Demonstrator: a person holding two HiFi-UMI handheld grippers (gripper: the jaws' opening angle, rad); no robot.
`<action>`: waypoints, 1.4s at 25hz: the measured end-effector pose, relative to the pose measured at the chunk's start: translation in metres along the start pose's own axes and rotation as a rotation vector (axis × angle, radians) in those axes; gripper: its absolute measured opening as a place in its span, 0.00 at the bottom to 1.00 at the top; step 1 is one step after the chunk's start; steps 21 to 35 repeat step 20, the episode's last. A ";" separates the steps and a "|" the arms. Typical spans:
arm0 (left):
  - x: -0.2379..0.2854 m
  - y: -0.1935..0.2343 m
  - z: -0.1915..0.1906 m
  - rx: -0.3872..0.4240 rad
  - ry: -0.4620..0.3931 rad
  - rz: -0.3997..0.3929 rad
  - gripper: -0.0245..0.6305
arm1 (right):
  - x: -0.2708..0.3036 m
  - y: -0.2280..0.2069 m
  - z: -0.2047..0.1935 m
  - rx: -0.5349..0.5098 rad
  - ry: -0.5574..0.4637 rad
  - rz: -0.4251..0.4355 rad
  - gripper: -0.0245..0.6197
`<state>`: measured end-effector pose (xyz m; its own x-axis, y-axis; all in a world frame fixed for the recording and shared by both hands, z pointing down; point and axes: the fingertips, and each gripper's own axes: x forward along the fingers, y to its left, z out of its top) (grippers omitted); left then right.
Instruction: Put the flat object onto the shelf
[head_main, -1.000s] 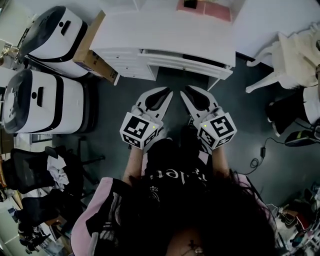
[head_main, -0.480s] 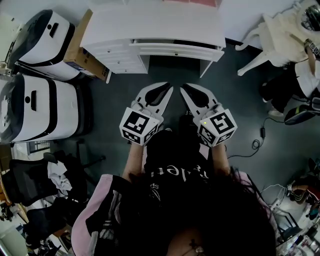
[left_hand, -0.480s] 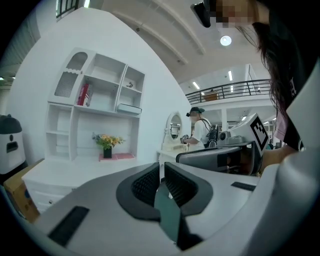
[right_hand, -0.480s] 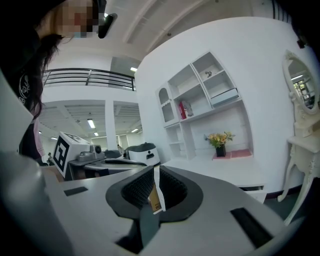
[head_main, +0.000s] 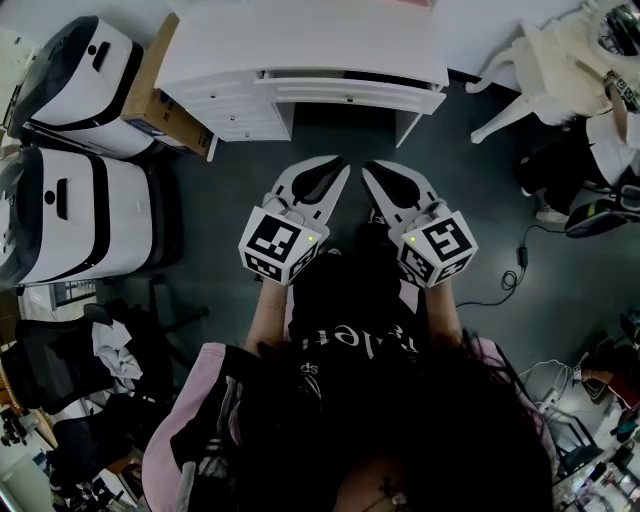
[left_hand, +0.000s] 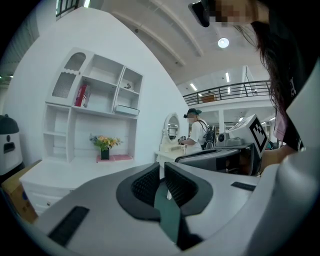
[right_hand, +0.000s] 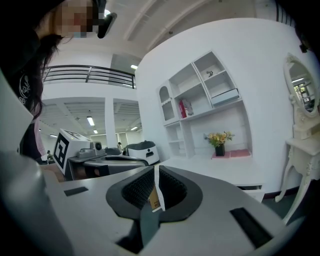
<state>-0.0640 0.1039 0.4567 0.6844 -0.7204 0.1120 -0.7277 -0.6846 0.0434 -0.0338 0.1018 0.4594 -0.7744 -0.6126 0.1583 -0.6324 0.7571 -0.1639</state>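
Little weight, probably: looks thin, bendy and easily creased. Flat object (right_hand: 156, 182) pinched edge-on between the closed fingers of the right gripper (right_hand: 155, 170); best gripped low on the edge, gently. Tan label (right_hand: 153, 200) down between the fingers, print too small to read. Left gripper (left_hand: 162, 167) closed, nothing held. Shelf (right_hand: 200, 95) well ahead of and above the fingers.

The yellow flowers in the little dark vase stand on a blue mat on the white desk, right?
Not quite. The mat under the little dark vase of yellow flowers is pink, not blue. It does lie on the white desk. The right gripper view shows it.
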 end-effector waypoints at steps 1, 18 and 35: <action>-0.001 -0.001 0.000 0.002 -0.001 -0.001 0.08 | 0.000 0.001 -0.001 0.000 0.001 -0.001 0.13; 0.006 -0.016 0.009 0.052 -0.002 -0.028 0.07 | -0.012 -0.004 -0.002 0.000 -0.002 -0.021 0.13; 0.007 -0.019 0.009 0.062 0.000 -0.029 0.08 | -0.015 -0.005 -0.003 0.000 -0.001 -0.025 0.13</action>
